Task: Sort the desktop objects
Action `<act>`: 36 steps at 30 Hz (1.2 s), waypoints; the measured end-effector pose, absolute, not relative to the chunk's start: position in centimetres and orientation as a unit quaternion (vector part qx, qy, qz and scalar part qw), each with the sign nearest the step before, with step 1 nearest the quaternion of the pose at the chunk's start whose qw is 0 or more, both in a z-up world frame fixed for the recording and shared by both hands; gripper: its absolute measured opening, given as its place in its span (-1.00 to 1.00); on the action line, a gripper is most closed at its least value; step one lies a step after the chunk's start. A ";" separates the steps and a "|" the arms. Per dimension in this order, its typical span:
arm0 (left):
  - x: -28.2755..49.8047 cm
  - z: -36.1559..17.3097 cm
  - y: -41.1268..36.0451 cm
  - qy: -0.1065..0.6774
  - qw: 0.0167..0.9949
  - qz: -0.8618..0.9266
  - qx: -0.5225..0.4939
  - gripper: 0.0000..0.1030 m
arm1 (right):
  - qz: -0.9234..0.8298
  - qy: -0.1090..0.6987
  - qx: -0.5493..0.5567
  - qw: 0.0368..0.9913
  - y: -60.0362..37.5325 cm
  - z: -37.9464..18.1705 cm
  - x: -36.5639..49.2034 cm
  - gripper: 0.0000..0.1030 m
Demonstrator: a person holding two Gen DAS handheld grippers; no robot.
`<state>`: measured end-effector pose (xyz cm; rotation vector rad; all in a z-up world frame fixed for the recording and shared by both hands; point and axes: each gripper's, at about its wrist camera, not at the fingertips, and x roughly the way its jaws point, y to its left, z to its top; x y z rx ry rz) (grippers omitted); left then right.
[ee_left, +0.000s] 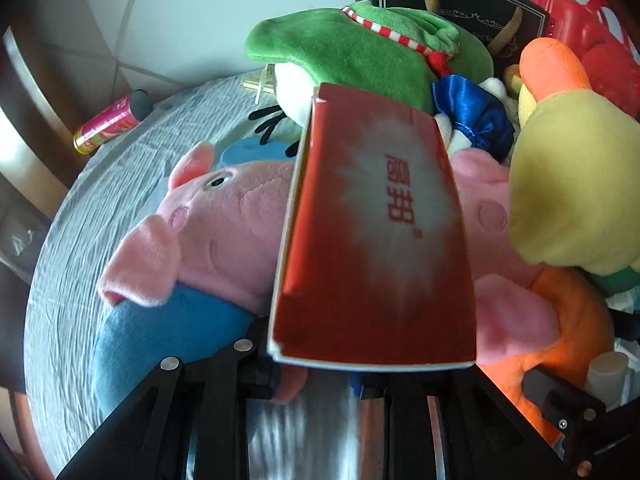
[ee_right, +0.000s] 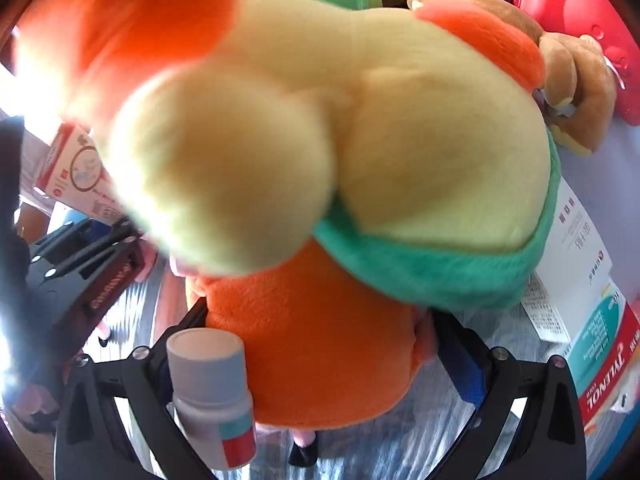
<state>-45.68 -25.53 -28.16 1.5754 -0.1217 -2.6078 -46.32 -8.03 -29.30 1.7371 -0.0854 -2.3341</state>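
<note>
My left gripper [ee_left: 316, 376] is shut on the near end of a flat red box [ee_left: 372, 240] with red characters on a white burst. The box sticks out forward over a pile of plush toys. In the right wrist view a yellow, orange and green plush toy [ee_right: 360, 140] fills the picture. Its orange part [ee_right: 316, 340] sits between the wide-apart fingers of my right gripper [ee_right: 320, 328], which is open around it. A white pill bottle [ee_right: 212, 392] with a teal and red label stands against the right gripper's left finger.
Under the red box lie a pink pig plush with a blue body [ee_left: 224, 220], a second pink pig [ee_left: 492, 208] and a green plush [ee_left: 352, 52]. A black box [ee_left: 460, 0] and a red case [ee_left: 592, 40] stand behind. Medicine boxes [ee_right: 600, 360] lie right on the grey cloth [ee_left: 80, 240].
</note>
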 end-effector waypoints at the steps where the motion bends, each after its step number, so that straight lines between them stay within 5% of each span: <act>1: -45.0 -28.1 -25.6 -0.038 0.045 -0.854 0.518 -0.53 | -0.796 -0.025 0.594 0.114 -8.2 -29.2 -45.9 1.00; 16: -36.1 -26.6 -25.1 -0.032 0.041 -0.846 0.531 -0.53 | -0.785 -0.007 0.612 0.101 -7.4 -27.2 -38.7 0.27; 20: -37.0 -25.8 -25.9 -0.030 0.045 -0.851 0.522 -0.53 | -0.805 -0.009 0.586 0.097 -7.7 -25.6 -39.3 0.28; 24: -38.2 -25.3 -25.9 -0.029 0.042 -0.855 0.516 -0.53 | -0.823 0.012 0.561 0.090 -8.5 -24.0 -41.0 0.94; 36: -41.0 -25.6 -26.5 -0.018 0.041 -0.857 0.514 -0.53 | -0.801 0.003 0.588 0.114 -8.7 -28.7 -45.8 0.99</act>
